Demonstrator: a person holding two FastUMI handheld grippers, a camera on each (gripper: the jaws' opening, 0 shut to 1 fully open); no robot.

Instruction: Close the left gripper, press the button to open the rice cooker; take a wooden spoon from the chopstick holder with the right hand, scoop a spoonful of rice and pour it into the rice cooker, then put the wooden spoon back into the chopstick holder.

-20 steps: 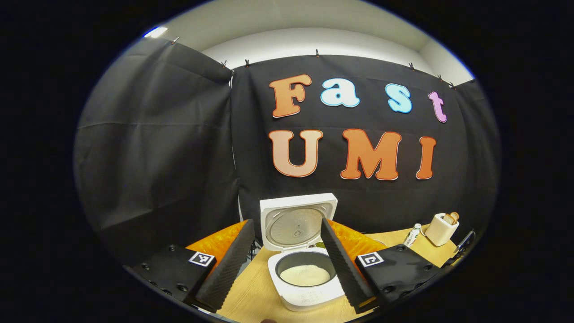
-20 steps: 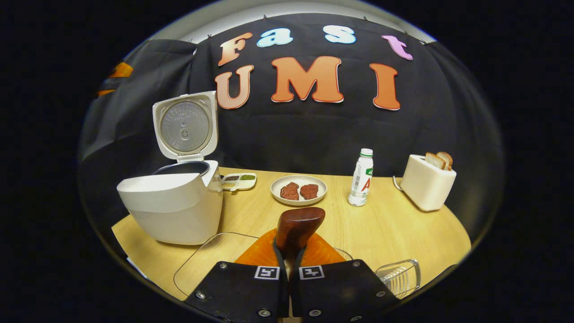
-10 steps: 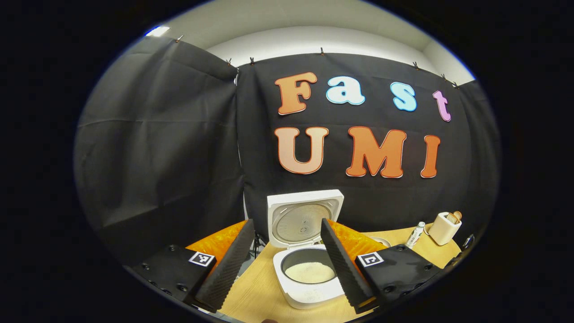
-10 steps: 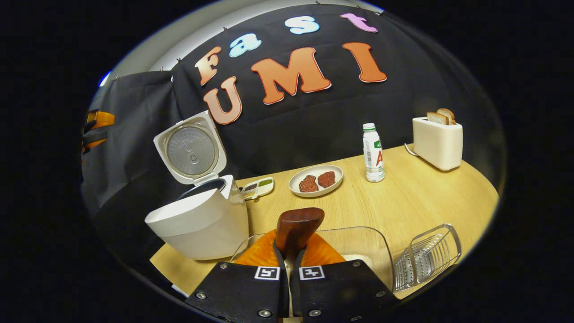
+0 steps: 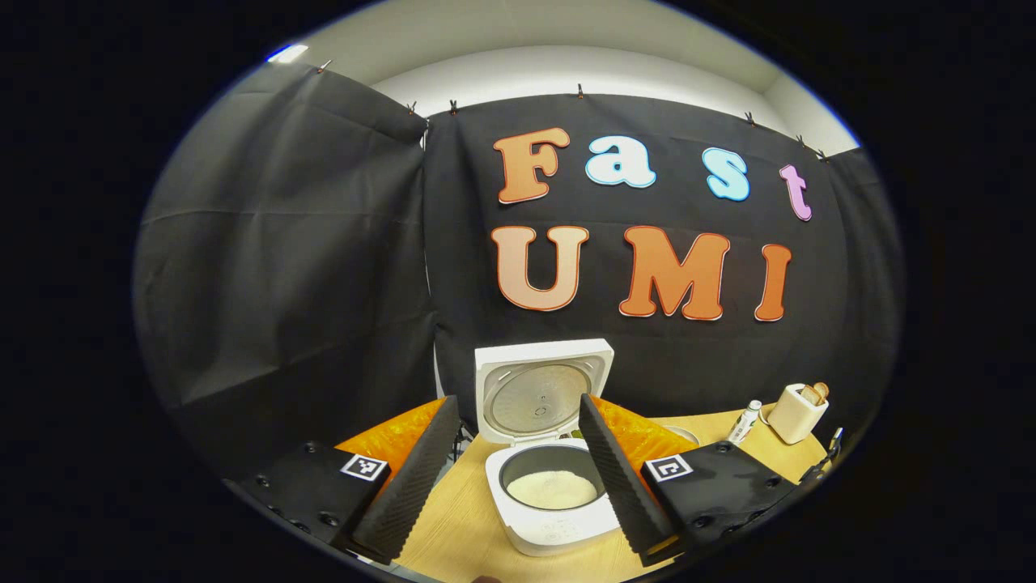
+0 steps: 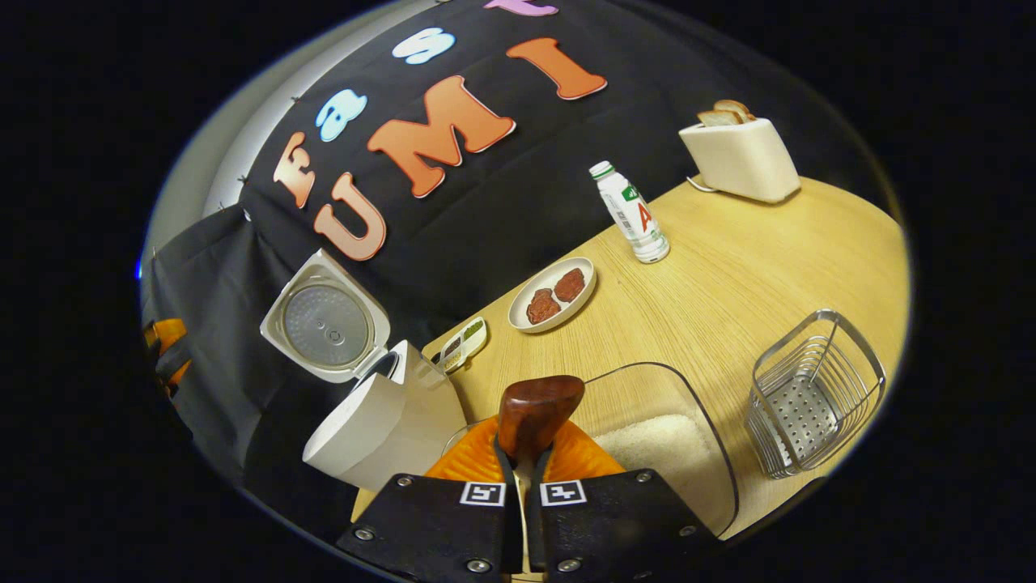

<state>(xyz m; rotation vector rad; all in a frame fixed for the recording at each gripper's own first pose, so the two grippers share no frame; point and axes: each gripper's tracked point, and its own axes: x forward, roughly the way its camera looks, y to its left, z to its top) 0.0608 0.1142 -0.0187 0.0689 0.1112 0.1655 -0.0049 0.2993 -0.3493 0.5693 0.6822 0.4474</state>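
The white rice cooker [image 5: 552, 518] stands with its lid [image 5: 541, 390] up and white rice [image 5: 552, 489] in the pot. My left gripper [image 5: 516, 401] hovers in front of it, open wide and holding nothing. In the right gripper view my right gripper [image 6: 524, 465] is shut on the dark wooden spoon [image 6: 538, 409], whose bowl sticks out past the fingertips with no rice showing on it. The spoon hangs beside a clear container [image 6: 639, 397] holding rice [image 6: 668, 445]. The wire chopstick holder [image 6: 809, 397] stands to the right. The open rice cooker [image 6: 372, 421] is at the left.
On the wooden table [image 6: 728, 275] are a plate of meat [image 6: 553, 293], a small seasoning tray [image 6: 457, 344], a bottle [image 6: 631, 212] and a toaster [image 6: 736, 154] with bread. The other gripper [image 6: 166, 356] shows far left.
The right gripper has rolled and moved right with the spoon, bringing the rice container and the wire holder further into view. The left gripper has barely moved and stays open.
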